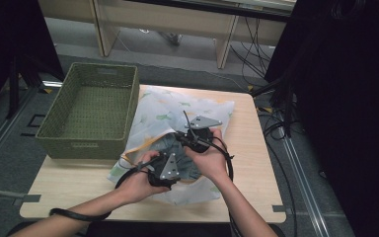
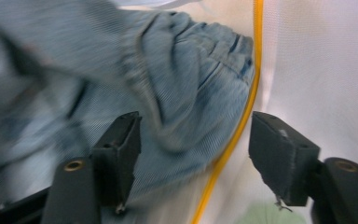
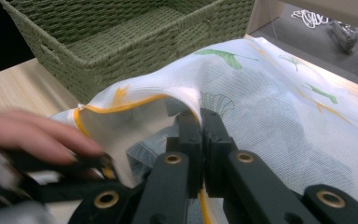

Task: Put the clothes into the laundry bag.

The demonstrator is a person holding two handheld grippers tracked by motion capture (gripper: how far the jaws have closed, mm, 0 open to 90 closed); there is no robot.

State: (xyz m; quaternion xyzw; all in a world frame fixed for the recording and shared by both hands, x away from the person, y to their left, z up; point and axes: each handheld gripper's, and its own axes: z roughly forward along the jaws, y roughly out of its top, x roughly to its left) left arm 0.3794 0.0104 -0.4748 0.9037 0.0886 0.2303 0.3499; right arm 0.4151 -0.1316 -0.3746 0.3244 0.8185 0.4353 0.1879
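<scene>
Right gripper view: right gripper clamps mesh bag edge above jeans.

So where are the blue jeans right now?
The blue jeans are tucked inside the white mesh bag at mid-table, right of the green basket, just ahead of the left gripper.

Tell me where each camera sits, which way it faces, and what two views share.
High view: above the person's side, looking forward and down on the table, green woven basket, both hands.
Left gripper view: on the left gripper, jaws apart, facing blue denim garment inside the mesh laundry bag.
Right gripper view: on the right gripper, clamped on the bag's yellow-trimmed edge, facing the basket; fingers show.
Shared: bag and garment.
</scene>
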